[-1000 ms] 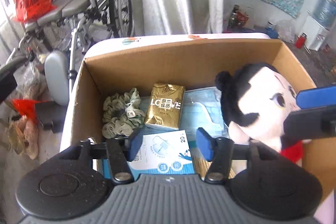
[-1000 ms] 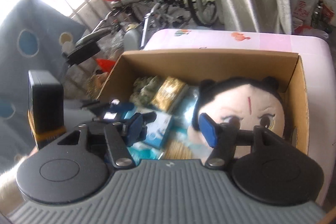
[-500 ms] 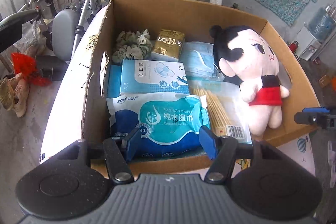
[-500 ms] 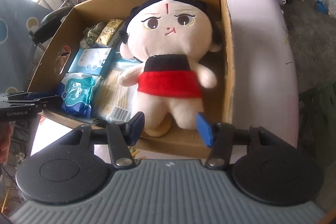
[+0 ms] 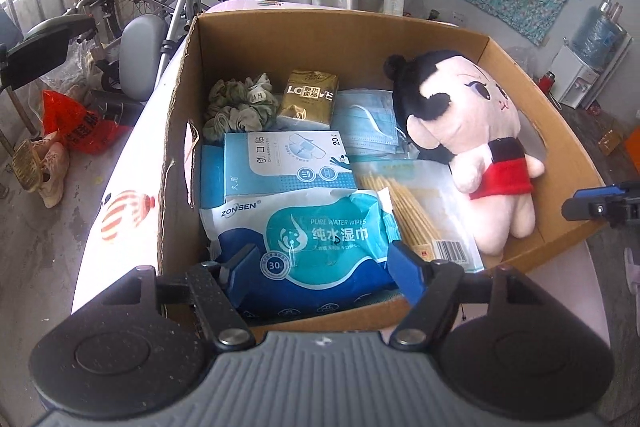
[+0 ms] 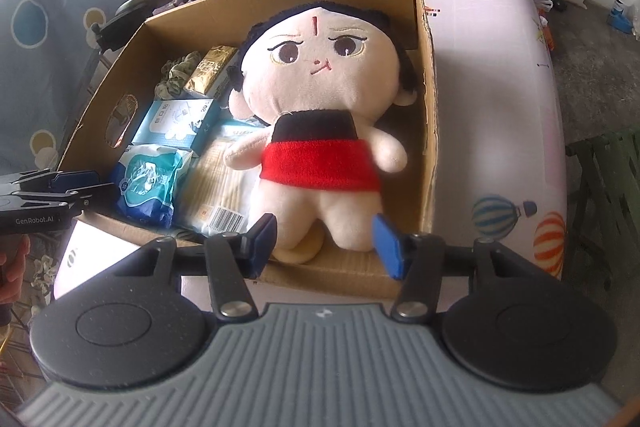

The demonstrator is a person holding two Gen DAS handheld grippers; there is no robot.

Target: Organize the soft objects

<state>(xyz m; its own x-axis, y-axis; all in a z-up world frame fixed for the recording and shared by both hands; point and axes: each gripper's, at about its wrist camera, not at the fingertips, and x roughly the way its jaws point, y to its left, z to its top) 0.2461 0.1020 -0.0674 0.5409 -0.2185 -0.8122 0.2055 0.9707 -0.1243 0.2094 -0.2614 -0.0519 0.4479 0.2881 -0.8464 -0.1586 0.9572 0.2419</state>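
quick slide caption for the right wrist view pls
Open right tool hovers at the near edge of a cardboard box, in front of a plush doll lying among packaged goods.

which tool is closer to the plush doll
Right. The right tool hovers open just before the plush doll's feet; the left tool sits over the wet wipes pack, across the box.

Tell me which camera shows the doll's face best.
The right wrist view: the doll lies face-up, seen head-on, with both eyes, forehead mark and mouth plain. The left wrist view shows it from the side, face turned away, mostly hair and one eye visible.
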